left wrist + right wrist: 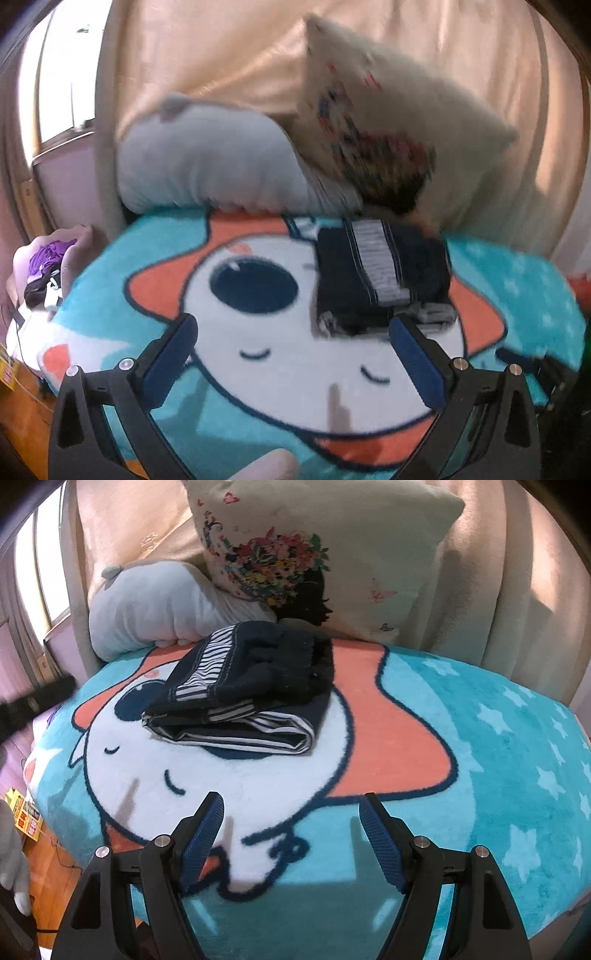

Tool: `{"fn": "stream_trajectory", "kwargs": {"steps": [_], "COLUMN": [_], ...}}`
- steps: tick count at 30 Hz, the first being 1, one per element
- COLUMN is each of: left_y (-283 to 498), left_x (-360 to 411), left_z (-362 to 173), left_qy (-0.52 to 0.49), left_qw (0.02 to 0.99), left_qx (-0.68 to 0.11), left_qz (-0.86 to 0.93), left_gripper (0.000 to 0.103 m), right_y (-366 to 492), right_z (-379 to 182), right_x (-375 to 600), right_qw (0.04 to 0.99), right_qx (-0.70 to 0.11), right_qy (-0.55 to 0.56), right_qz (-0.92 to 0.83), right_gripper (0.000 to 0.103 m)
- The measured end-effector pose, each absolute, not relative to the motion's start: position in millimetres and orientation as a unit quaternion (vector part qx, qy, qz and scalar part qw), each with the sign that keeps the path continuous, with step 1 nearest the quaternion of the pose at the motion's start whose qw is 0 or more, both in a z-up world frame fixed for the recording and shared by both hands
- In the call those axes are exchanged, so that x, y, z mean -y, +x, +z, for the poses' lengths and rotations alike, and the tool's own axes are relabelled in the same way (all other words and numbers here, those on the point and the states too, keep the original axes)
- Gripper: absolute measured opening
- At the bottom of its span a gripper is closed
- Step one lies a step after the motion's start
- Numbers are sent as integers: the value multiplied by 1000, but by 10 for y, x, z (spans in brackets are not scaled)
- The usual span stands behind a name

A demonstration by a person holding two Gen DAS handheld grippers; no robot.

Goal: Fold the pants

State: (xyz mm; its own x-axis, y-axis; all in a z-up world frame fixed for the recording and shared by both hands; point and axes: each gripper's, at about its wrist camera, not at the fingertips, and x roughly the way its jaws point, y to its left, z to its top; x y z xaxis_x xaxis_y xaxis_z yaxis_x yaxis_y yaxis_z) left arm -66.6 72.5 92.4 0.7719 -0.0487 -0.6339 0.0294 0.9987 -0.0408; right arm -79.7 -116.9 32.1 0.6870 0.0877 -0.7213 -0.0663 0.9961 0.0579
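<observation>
Bed with teal cartoon blanket [480,738]. Pillows at 12: grey [147,609], floral [314,546]. Peach curtain [221,48] behind. Bright window [55,74] at 10. Wood floor [51,853] at 8.

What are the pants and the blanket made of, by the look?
Pants: soft matte knit, probably cotton jersey; the thick folds sag, and a striped band is visible. Blanket: plush fleece, likely synthetic; fuzzy nap blurs the printed outlines.

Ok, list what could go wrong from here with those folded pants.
The folded pants lie in loose stacked layers on a soft blanket; a nudge could shift or open them. Both the left gripper and right gripper are open and empty, so nothing restrains the bundle.
</observation>
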Motion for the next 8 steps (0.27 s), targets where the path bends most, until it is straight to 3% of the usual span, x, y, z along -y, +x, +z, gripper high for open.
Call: {"fn": "stream_trajectory", "kwargs": {"steps": [8], "left_y": [-579], "left_x": [-684], "left_z": [764], "left_qy": [-22], "left_qw": [931], "left_qx": [-365], "left_qz": [-17], "left_gripper": [103], "right_y": [-761], "right_z": [271], "right_x": [1028], "right_qw": [915], "right_qx": [-399], "right_qy": [2], "right_qz": [56], "right_gripper": [80]}}
